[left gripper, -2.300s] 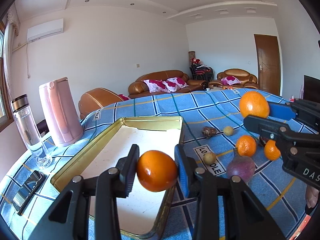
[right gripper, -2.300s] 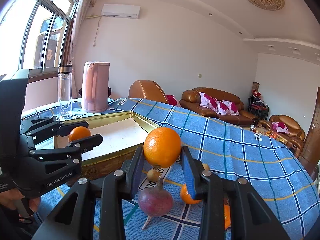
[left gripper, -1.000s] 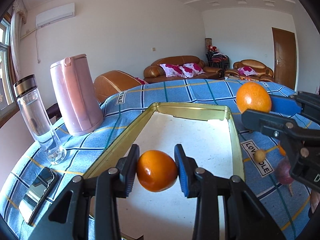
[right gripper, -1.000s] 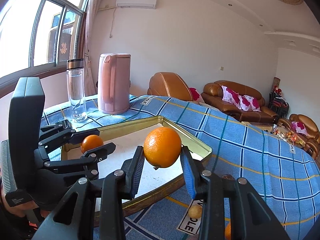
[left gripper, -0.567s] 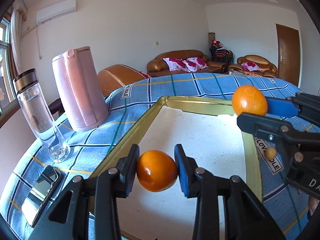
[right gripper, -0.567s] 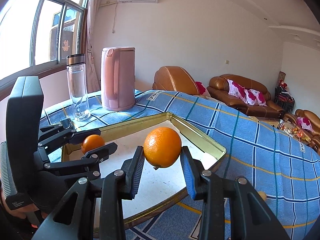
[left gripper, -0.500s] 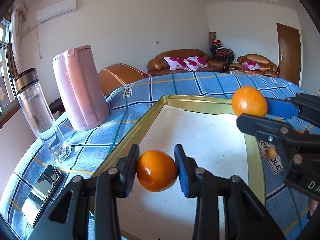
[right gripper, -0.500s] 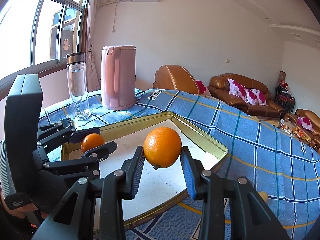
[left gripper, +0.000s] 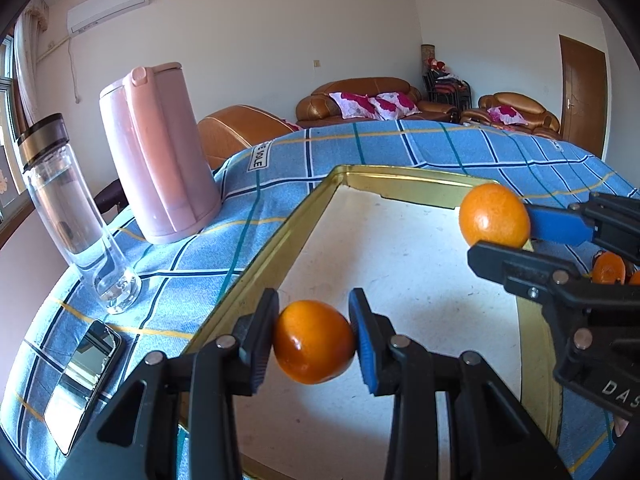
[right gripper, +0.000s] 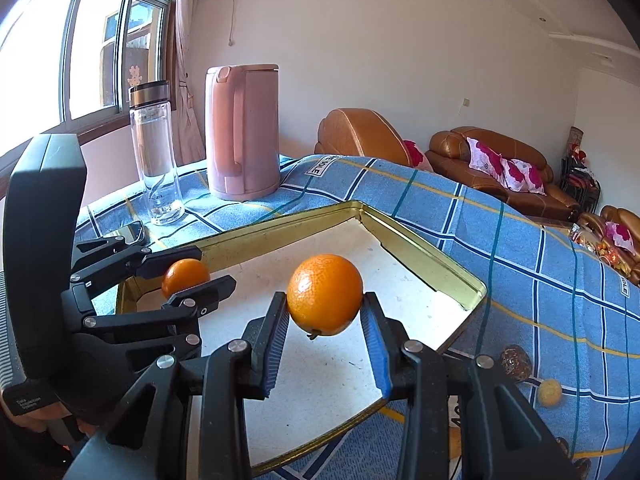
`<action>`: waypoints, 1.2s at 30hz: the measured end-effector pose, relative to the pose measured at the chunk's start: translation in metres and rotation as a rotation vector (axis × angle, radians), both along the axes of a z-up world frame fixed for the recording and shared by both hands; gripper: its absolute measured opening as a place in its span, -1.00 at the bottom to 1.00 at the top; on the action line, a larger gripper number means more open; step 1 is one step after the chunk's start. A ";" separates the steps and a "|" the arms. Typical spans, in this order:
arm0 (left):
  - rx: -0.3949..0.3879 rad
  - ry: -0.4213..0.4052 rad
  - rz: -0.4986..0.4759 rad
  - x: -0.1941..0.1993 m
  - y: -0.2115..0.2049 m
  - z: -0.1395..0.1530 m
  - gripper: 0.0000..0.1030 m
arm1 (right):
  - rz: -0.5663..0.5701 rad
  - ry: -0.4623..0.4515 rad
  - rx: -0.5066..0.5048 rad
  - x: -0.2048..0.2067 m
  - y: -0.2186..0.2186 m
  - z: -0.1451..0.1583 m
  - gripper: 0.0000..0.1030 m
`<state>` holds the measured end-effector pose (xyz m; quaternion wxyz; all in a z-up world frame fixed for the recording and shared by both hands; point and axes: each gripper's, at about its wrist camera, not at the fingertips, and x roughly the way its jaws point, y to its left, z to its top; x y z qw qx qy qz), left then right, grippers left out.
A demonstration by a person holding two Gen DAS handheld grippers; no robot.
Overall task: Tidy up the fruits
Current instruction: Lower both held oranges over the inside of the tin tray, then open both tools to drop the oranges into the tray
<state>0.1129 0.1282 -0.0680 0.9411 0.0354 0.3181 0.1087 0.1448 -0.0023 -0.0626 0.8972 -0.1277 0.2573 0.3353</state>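
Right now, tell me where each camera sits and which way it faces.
Left wrist: rides the left gripper, looking along its fingers over the gold tray; own jaws clamp a glossy orange.
Right wrist: rides the right gripper, facing the tray toward the window side; own jaws clamp a dimpled orange.
Shared: each view shows the other gripper, the pink kettle, the glass bottle and the tray.

Orange fruits point(left gripper: 314, 341), gold-rimmed white tray point(left gripper: 412, 186), blue plaid tablecloth point(left gripper: 280, 164), pink kettle point(left gripper: 158, 152)

Left tongs point(left gripper: 314, 340), right tongs point(right gripper: 325, 318) clamped, tilted downward.
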 end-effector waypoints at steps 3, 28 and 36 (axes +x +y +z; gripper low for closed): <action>-0.008 0.015 -0.004 0.002 0.001 0.000 -0.26 | 0.002 0.014 -0.009 0.002 0.003 -0.003 -0.24; -0.018 0.117 -0.029 0.014 0.007 -0.015 -0.26 | 0.001 0.136 -0.083 0.012 0.020 -0.030 -0.23; -0.017 0.078 -0.025 0.005 0.005 -0.009 -0.10 | -0.024 0.113 -0.050 0.008 0.013 -0.026 0.04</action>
